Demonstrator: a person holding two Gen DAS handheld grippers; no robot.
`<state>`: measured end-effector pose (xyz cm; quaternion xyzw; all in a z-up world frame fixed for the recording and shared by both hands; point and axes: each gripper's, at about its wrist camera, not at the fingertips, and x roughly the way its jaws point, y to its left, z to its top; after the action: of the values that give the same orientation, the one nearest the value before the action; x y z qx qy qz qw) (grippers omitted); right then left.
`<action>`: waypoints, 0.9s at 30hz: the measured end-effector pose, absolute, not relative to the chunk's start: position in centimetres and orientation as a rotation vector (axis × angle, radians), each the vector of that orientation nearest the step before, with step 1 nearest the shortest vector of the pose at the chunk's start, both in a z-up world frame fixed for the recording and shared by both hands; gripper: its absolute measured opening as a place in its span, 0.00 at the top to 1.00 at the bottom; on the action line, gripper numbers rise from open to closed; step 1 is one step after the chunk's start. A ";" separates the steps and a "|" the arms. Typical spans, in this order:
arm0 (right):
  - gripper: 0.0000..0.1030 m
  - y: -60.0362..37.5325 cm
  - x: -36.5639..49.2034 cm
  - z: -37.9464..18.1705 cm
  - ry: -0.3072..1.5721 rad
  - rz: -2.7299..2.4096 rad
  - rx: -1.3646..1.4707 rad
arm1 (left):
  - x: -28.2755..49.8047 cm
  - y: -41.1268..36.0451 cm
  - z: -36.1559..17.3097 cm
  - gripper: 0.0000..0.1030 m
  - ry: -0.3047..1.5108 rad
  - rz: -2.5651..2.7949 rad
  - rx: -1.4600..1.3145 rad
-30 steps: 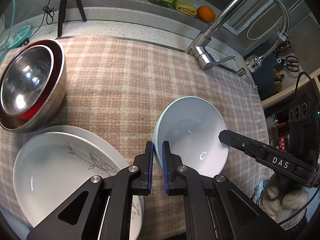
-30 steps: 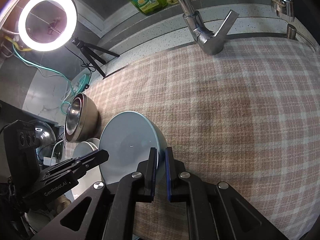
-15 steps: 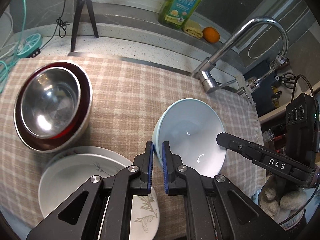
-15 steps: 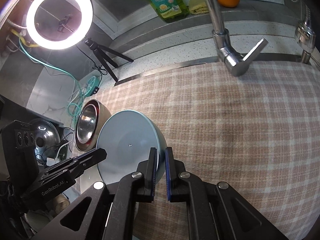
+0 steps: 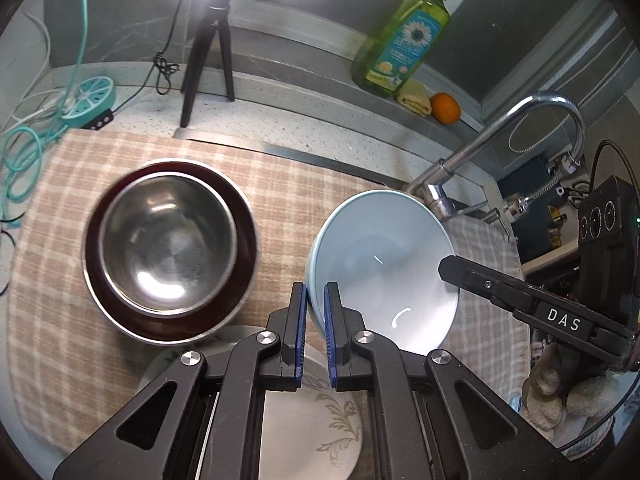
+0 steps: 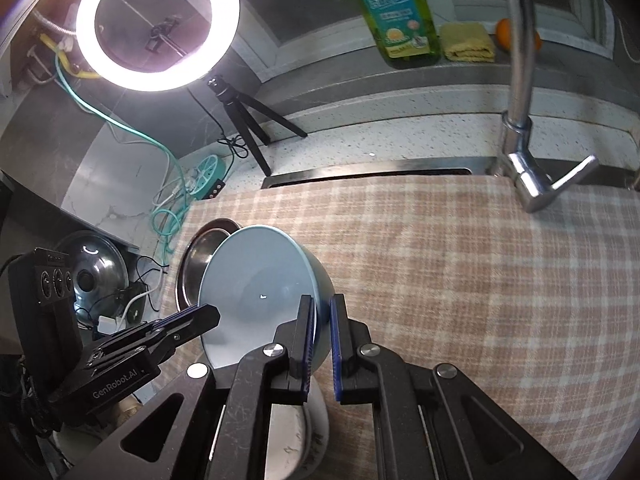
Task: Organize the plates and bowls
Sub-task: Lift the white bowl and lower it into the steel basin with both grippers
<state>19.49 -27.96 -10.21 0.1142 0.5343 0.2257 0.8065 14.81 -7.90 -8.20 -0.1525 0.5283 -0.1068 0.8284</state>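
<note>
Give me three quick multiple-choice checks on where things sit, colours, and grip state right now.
1. The steel bowl sits:
A) nested in the dark red bowl
B) on the floral plate
C) on the ledge

2. The held bowl is:
A) red
B) light blue
C) steel

3. The held bowl is gripped by:
A) left only
B) right only
C) both

Key: 1 A, red rim rings it. 2 B, pale blue throughout. 3 C, left gripper and right gripper each clamp its rim.

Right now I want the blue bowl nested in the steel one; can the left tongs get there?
Probably yes: the left tongs and right tongs each grip the blue bowl, and nothing lies between it and the steel bowl.
</note>
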 end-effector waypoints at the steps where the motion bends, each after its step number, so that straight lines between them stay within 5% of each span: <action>1: 0.93 -27.4 19.7 -10.1 1.142 0.488 0.240 | 14.9 -7.5 -8.1 0.93 1.118 -0.221 -0.326; 27: 0.93 -15.8 22.7 -11.2 1.187 0.599 0.159 | 16.3 2.8 -8.1 0.93 1.114 -0.087 -0.374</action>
<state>22.70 -15.81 -11.25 0.0737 0.5500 0.2778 0.7841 16.31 2.84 -8.07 -0.1765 0.5253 -0.0412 0.8314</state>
